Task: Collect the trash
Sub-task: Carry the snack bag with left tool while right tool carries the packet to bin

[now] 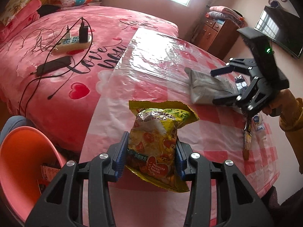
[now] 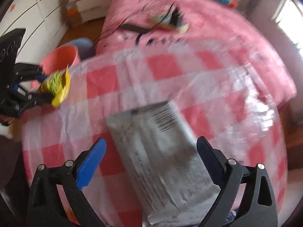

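Snack bag [image 1: 155, 143] between closed left jaws

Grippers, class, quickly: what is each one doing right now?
Left gripper: shut on the yellow snack bag.
Right gripper: open, fingers either side of the grey packet.

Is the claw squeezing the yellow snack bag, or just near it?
Touching. In the left wrist view, the left gripper has both blue pads pressed against the sides of the yellow snack bag, pinching it.
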A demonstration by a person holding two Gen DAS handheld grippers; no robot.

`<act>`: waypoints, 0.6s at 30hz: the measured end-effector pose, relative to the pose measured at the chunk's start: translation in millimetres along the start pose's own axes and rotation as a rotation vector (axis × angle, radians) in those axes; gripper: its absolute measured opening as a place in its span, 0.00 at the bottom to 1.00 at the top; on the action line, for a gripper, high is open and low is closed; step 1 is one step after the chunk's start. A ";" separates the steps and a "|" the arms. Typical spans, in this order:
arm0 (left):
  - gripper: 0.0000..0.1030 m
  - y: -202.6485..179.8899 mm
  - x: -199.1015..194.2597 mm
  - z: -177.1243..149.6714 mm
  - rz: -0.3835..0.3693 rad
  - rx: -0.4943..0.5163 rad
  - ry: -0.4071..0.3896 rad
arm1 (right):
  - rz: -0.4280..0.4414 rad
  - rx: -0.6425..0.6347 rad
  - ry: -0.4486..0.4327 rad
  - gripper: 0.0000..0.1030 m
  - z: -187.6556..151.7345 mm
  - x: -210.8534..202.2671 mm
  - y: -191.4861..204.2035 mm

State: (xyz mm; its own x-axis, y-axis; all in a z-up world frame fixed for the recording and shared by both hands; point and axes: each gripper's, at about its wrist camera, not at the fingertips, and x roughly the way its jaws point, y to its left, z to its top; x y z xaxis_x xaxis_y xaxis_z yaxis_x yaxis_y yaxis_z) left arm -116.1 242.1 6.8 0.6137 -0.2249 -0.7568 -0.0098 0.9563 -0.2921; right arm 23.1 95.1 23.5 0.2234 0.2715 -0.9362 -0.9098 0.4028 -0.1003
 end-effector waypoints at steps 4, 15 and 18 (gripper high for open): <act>0.43 5.0 0.4 1.7 -0.003 -0.011 -0.008 | -0.045 -0.047 0.007 0.96 -7.8 10.4 8.1; 0.43 5.6 3.0 2.9 -0.021 -0.020 -0.021 | -0.023 0.157 -0.012 0.95 -8.2 15.7 -19.3; 0.43 6.9 1.7 1.5 -0.026 -0.026 -0.027 | -0.039 0.170 -0.035 0.91 -12.2 11.3 -8.9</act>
State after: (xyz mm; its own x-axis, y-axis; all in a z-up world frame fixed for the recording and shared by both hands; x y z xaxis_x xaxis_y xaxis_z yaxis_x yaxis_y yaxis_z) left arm -114.0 248.6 4.4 0.6353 -0.2439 -0.7328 -0.0142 0.9450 -0.3269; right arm 29.5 84.0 9.8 0.2724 0.2817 -0.9200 -0.8286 0.5546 -0.0756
